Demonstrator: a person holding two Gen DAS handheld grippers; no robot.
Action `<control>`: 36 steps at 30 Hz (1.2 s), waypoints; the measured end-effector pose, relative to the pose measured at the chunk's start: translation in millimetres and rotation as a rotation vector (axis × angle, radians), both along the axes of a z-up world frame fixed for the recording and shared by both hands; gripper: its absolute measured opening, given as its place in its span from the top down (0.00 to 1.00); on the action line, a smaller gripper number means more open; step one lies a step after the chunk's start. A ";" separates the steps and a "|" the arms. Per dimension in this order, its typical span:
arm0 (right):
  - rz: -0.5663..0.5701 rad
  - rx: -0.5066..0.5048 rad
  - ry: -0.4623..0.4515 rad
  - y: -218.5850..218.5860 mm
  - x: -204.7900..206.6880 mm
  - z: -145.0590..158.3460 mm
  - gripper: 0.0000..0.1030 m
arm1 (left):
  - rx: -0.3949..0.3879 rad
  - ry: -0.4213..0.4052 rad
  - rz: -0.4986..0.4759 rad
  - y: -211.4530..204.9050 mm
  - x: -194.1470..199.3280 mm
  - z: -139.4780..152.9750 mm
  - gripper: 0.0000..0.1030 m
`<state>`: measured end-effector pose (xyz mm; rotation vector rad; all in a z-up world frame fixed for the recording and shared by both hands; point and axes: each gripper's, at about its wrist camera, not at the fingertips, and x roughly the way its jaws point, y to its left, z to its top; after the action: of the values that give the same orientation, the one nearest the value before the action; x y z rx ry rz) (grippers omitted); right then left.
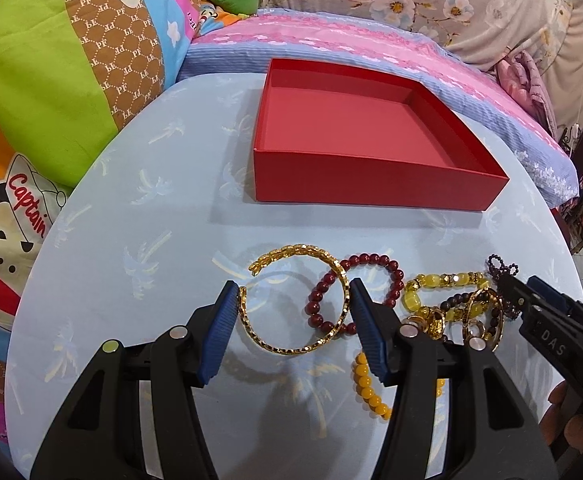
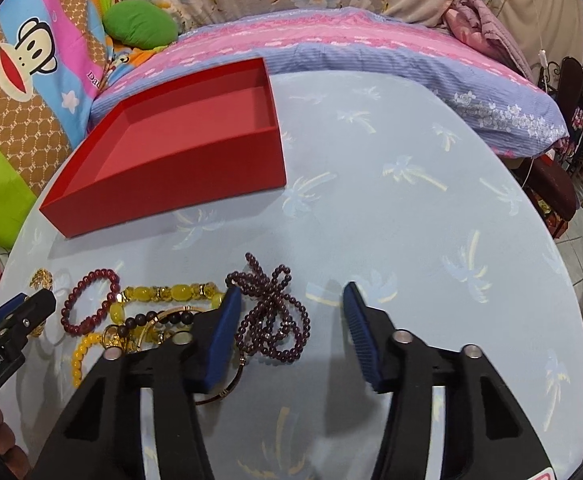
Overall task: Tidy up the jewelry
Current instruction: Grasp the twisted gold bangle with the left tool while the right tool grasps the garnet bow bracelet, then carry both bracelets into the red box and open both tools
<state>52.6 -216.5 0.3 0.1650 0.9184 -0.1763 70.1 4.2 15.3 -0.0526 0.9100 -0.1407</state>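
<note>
An open red box [image 1: 355,136] stands empty on the round light-blue table [image 1: 139,208]; it also shows in the right wrist view [image 2: 179,148]. My left gripper [image 1: 295,300] is open, its pads on either side of a gold bangle [image 1: 303,344] that lies on the table. A dark red bead bracelet [image 1: 371,268] overlaps the bangle. A yellow stone bracelet [image 1: 443,284], gold rings [image 1: 435,322] and an orange bead bracelet [image 1: 367,388] lie to the right. My right gripper [image 2: 287,312] is open over a purple bead strand [image 2: 271,320].
Patterned cushions [image 1: 51,80] press against the table's left edge. A pink and blue bedcover [image 2: 371,48] lies behind the table. Dark furniture [image 2: 555,184] stands at the far right, off the table.
</note>
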 end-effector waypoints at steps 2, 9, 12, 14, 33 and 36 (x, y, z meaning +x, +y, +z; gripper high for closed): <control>-0.001 -0.005 0.002 0.6 -1.1 -2.1 0.65 | 0.001 0.002 -0.002 -0.1 0.5 -0.6 0.48; 0.013 0.005 -0.019 2.1 -7.0 2.7 0.92 | 0.000 0.000 -0.014 -1.7 -1.5 1.3 0.48; 0.015 0.009 -0.036 2.3 -9.5 10.1 0.92 | 0.002 -0.008 -0.019 -2.7 -4.3 5.2 0.48; 0.019 0.012 -0.048 2.9 -10.6 15.7 0.92 | 0.002 -0.012 -0.021 -2.3 -5.1 7.8 0.48; 0.120 0.071 -0.190 7.6 75.8 96.1 0.92 | -0.002 -0.112 -0.092 -6.7 71.9 69.3 0.48; 0.133 0.078 -0.192 6.8 111.6 102.7 0.92 | 0.005 -0.131 -0.106 -13.3 102.7 78.2 0.48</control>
<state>164.2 -209.7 103.0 0.1894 0.7429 -0.0012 172.8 -9.2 93.5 0.0095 0.7829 -0.2379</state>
